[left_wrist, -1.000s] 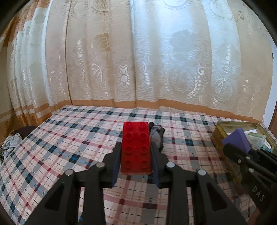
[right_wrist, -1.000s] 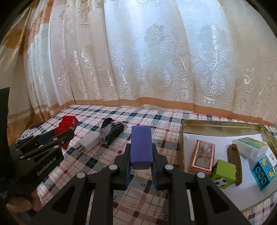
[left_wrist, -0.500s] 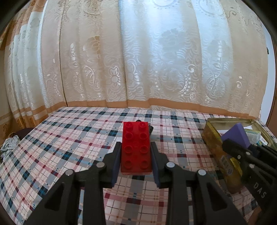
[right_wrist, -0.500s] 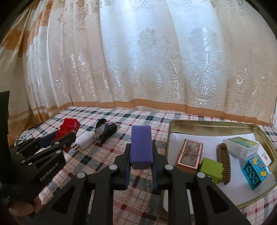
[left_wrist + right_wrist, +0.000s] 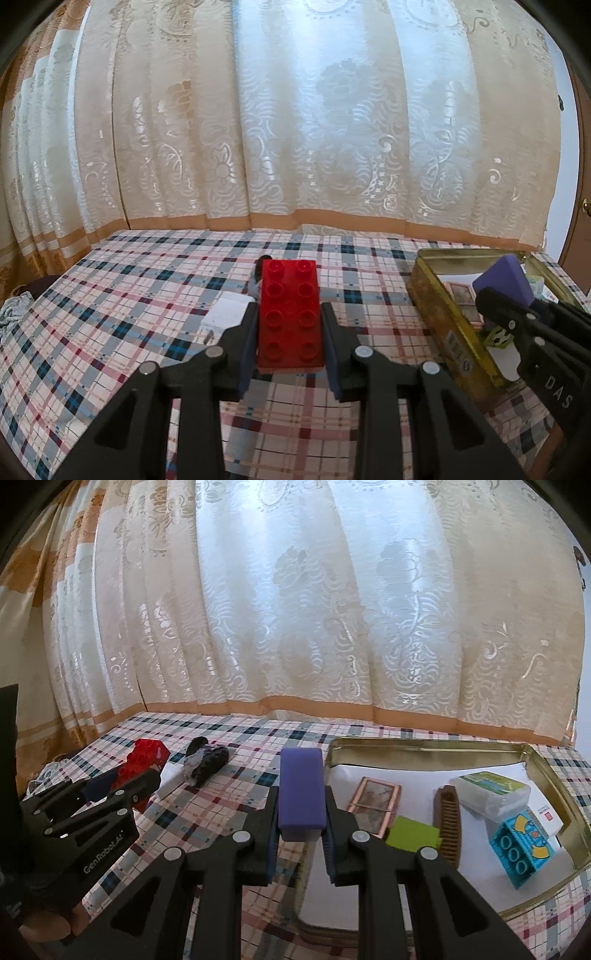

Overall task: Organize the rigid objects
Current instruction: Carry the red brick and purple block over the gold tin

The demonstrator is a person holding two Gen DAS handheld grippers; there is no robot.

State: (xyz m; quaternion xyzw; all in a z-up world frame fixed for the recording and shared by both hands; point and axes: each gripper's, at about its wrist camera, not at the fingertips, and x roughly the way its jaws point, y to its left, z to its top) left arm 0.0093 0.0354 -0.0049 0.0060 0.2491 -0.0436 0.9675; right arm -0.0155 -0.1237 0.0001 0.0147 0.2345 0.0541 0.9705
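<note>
Studded red brick and smooth purple block, each lengthwise between fingers above the plaid cloth.

I am working in a home room: cream lace curtain with tan hem fills the background, a checked plaid cloth covers the counter, brown wooden door with brass knob at right.

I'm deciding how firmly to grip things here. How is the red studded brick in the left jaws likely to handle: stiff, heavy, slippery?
The red brick looks like moulded plastic, so probably stiff and light for its size. Its flat sides sit squarely between the left gripper pads, so slipping seems unlikely. Its glossy surface might slide under a loose hold.
</note>
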